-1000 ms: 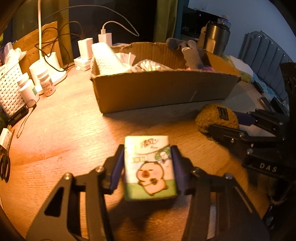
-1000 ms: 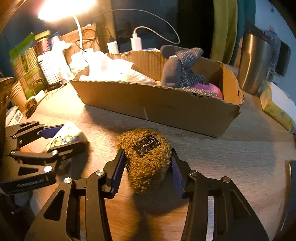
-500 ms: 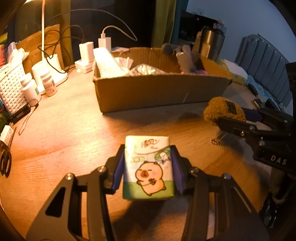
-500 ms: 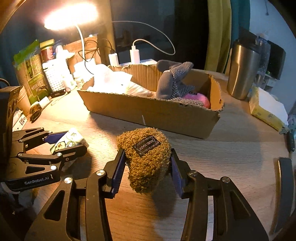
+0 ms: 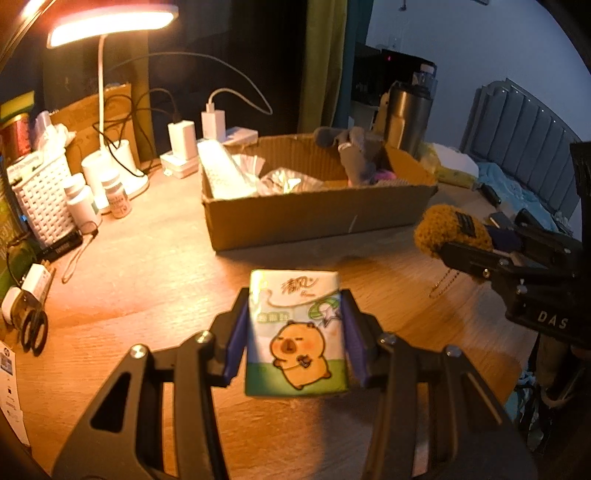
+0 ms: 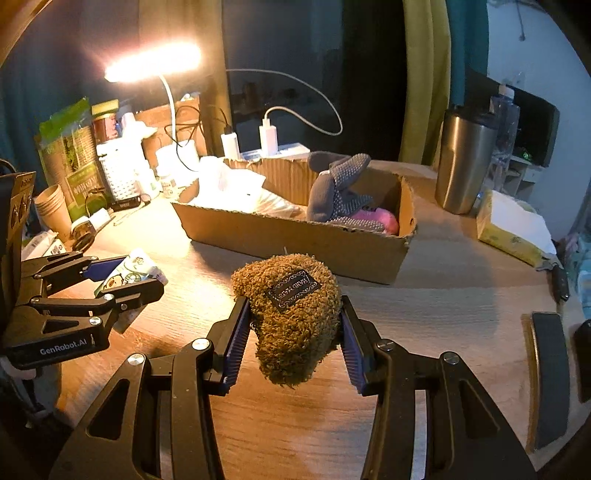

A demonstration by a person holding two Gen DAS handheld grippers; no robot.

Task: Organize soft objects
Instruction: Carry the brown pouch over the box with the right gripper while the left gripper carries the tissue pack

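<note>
Tissue pack (image 5: 297,332) with a cartoon capybara sits clamped between the left claw (image 5: 295,325) fingers, held above the wooden surface (image 5: 147,266); just right of it, the right claw (image 6: 293,325) grips a brown fuzzy pouch (image 6: 291,317), a small chain dangling beneath; both point toward the cardboard box (image 6: 295,240) ahead, nothing between them and it; inside lie white packets, grey dotted gloves (image 6: 340,192) and something pink; a lit lamp (image 5: 110,26), bottles and chargers stand behind
</note>
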